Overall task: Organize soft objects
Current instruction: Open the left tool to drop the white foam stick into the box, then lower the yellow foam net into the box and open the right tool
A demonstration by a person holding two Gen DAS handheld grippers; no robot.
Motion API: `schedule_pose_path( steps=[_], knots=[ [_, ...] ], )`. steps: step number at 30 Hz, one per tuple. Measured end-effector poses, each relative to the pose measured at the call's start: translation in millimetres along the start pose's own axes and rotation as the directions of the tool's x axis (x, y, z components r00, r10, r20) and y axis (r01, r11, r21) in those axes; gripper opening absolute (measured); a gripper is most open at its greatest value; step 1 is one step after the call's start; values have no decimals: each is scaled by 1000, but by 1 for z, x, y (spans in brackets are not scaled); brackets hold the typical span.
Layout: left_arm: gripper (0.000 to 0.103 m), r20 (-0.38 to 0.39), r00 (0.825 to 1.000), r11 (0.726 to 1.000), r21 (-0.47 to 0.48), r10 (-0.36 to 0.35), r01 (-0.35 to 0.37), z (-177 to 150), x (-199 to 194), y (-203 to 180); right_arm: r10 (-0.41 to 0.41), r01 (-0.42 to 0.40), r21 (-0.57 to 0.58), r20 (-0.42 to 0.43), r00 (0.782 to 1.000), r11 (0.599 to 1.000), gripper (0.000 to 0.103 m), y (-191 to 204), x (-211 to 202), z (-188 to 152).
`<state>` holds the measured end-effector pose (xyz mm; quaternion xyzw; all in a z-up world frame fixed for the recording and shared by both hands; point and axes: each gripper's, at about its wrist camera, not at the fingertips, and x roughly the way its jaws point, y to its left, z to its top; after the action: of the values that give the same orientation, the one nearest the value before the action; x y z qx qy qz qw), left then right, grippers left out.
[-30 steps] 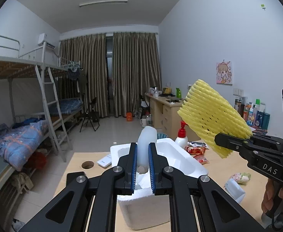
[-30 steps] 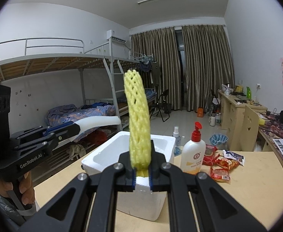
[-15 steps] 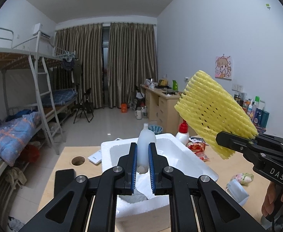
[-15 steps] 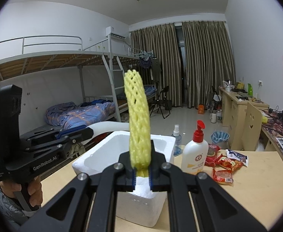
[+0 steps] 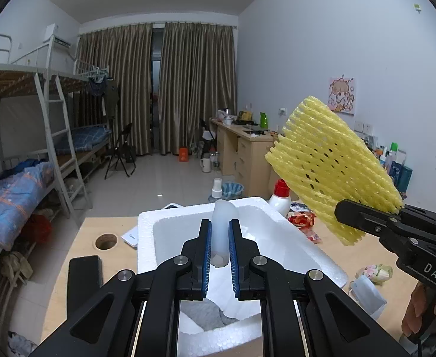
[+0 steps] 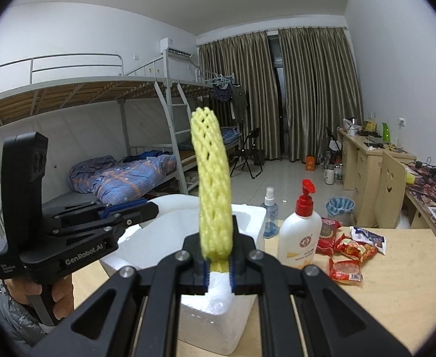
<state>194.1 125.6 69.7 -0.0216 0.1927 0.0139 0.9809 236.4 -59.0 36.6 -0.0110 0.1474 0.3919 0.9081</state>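
1. Yellow foam net (image 6: 213,184) stands upright out of the right gripper (image 6: 220,264), whose jaws are clenched on its lower end; in the left wrist view the net (image 5: 331,169) sits at 3 o'clock, held in the air beside the foam box (image 5: 146,229) rather than over it.
2. White foam piece (image 5: 223,232) is pinched between the closed jaws of the left gripper (image 5: 219,255), which hangs above the open box; grey cloth (image 5: 203,316) lies on the box floor at 6 o'clock.
3. Risk: the net is gripped only at its tip. It is light and springy, so a quick swing could make it flop or slip free and land on the table (image 6: 396,291).
4. Risk: both grippers close in on one opening. If they lower together, the fingers may collide or knock the light box aside.
5. Risk: the lotion bottle (image 6: 299,235) and spray bottle (image 6: 270,211) stand just beside the box at 1 o'clock; a shoved box could topple them onto the snack packets (image 6: 345,255).
6. Risk: a hard squeeze may dent or crumble the white piece.
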Motion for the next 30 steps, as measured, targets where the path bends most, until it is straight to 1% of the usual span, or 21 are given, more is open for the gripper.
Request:
schedule_pose_path(
  steps=[4, 5, 7, 9, 10, 11, 13, 14, 16, 18, 21, 26, 30],
  knots=[
    [16, -8, 1000, 1000, -2, -2, 2, -1, 6, 3, 1, -1, 2, -6, 1000, 1000, 12, -2, 4, 0],
    [22, -4, 1000, 1000, -9, -6, 6, -1, 6, 4, 1, -1, 3, -8, 1000, 1000, 12, -3, 5, -1],
    [23, 3, 1000, 1000, -10, -10, 10, 0, 6, 6, 0, 0, 5, -10, 1000, 1000, 12, -3, 7, -2],
    [31, 5, 1000, 1000, -7, 7, -7, 0, 7, 6, 0, 1, 6, -10, 1000, 1000, 12, -4, 7, -1],
    [49, 1, 1000, 1000, -7, 8, -8, 0, 7, 6, 0, 0, 5, -11, 1000, 1000, 12, -4, 7, -1],
    [71, -1, 1000, 1000, -14, 7, -7, -1, 7, 8, 0, 0, 6, -10, 1000, 1000, 12, -4, 7, -1],
    [89, 22, 1000, 999, -37, 14, -13, -1, 4, 13, -1, 1, 5, -11, 1000, 1000, 12, -4, 7, -1],
    [95, 32, 999, 999, -47, 21, -19, -1, 1, 14, -2, 2, 4, -12, 1000, 1000, 12, -3, 7, -1],
    [98, 41, 999, 998, -52, 24, -22, -1, -1, 19, -7, 7, 2, -15, 1000, 1000, 12, -3, 9, -2],
    [99, 40, 999, 998, -53, 25, -23, -2, -3, 22, -8, 8, 0, -18, 1000, 1000, 12, -1, 10, -1],
    [101, 42, 998, 998, -45, 46, -44, -3, -3, 26, -9, 9, -7, -24, 1000, 1000, 12, 2, 13, -1],
    [102, 60, 996, 997, -23, 72, -71, -5, -9, 30, -1, 1, -17, -33, 999, 1000, 12, 8, 20, 1],
    [102, 74, 995, 997, -45, 73, -70, -9, -12, 37, 9, -10, -23, -40, 999, 1000, 12, 11, 27, 1]
  ],
)
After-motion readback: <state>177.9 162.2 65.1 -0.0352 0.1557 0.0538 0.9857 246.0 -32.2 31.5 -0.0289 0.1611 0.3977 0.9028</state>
